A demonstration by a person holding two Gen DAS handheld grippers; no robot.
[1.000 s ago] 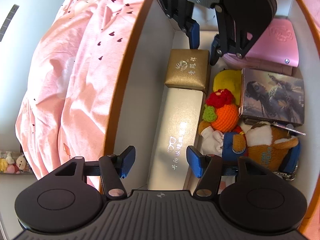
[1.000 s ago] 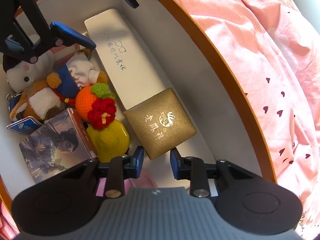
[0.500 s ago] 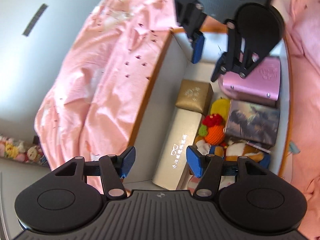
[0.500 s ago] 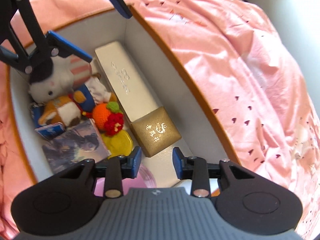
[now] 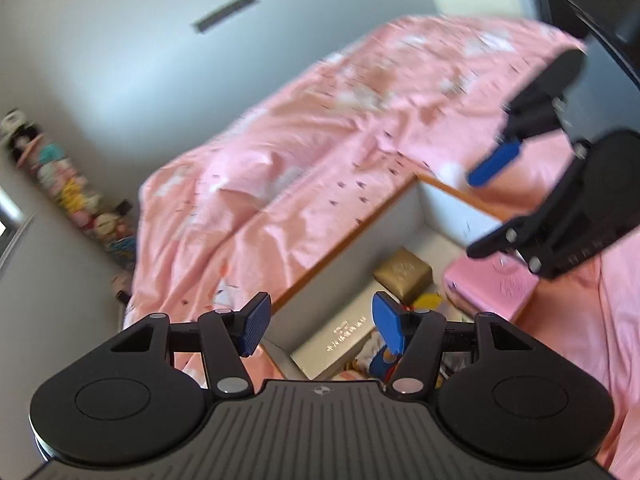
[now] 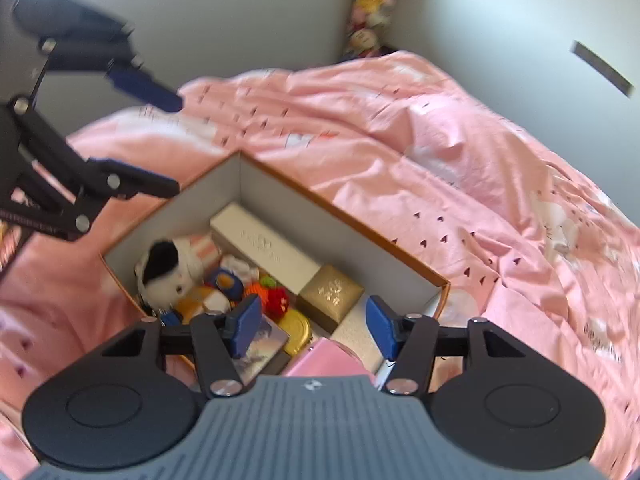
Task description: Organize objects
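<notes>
Both claws, left (image 5: 318, 330) and right (image 6: 312, 326), released (nothing held) above the box (image 6: 340, 210)

A rumpled pink quilt printed with small dark hearts (image 5: 304, 168) fills the ground ahead of the left tool and spreads wide to the right of the right tool, folds catching bright daylight. Beyond it stands a plain pale grey wall (image 5: 120, 40), glowing softly where the light falls, with a dark narrow rectangular strip (image 5: 224, 12) fixed high on it. Far left of the left tool, a blurred column of colourful small plush toys (image 5: 60, 184) runs down the wall's corner; details there are too soft to read.
</notes>
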